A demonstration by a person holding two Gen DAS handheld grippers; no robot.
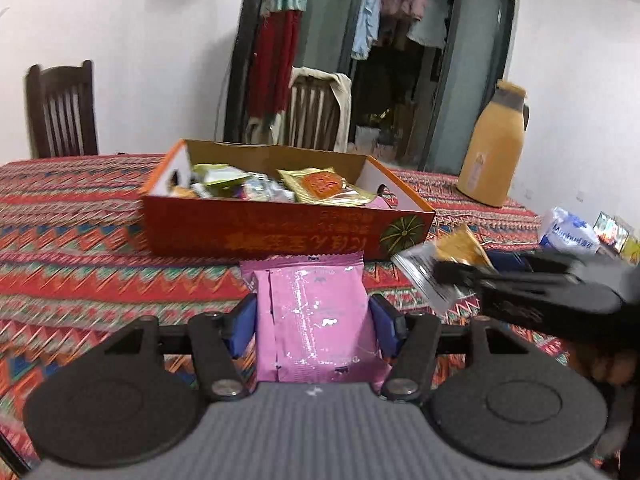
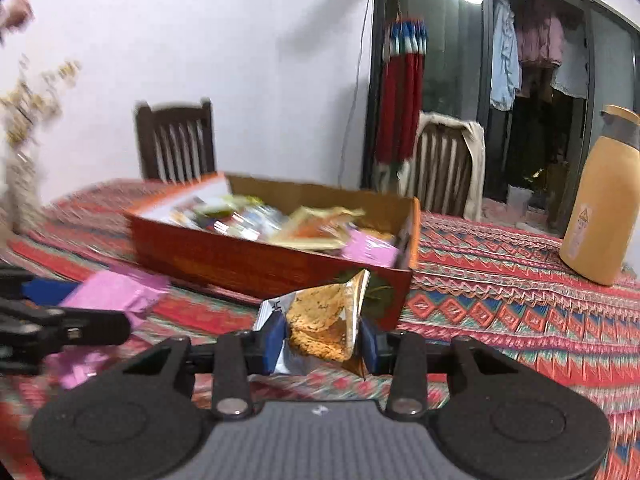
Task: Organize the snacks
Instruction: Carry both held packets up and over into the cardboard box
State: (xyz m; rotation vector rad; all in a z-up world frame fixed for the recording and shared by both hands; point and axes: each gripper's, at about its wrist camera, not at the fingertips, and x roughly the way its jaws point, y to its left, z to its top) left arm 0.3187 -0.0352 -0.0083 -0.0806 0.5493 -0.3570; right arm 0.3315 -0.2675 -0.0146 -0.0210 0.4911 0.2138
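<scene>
Both grippers, left (image 1: 314,320) and right (image 2: 322,338), were clamped on packets short of the box (image 1: 280,232).
We judged each load, pink packet (image 1: 316,320) and orange packet (image 2: 324,320), needed lifting over the wall, then release.

**Around the patterned tablecloth**

The tablecloth (image 1: 80,216), a busy zigzag weave of red, teal and blue, covers the whole table. On its far right part stands a tall mustard-yellow thermos jug (image 1: 494,148) with a grey collar and a small label low on its side. Off the cloth's right edge lies a white and blue packet of tissues (image 1: 568,232) (its lettering too blurred to read). Behind the cloth's far left edge a dark wooden chair (image 1: 62,110) stands against the white wall. Behind its far middle, a second chair (image 1: 316,112) carries a pale garment draped over its back. Beyond that, clothes (image 1: 400,4) hang behind a dark-framed glass door.
</scene>
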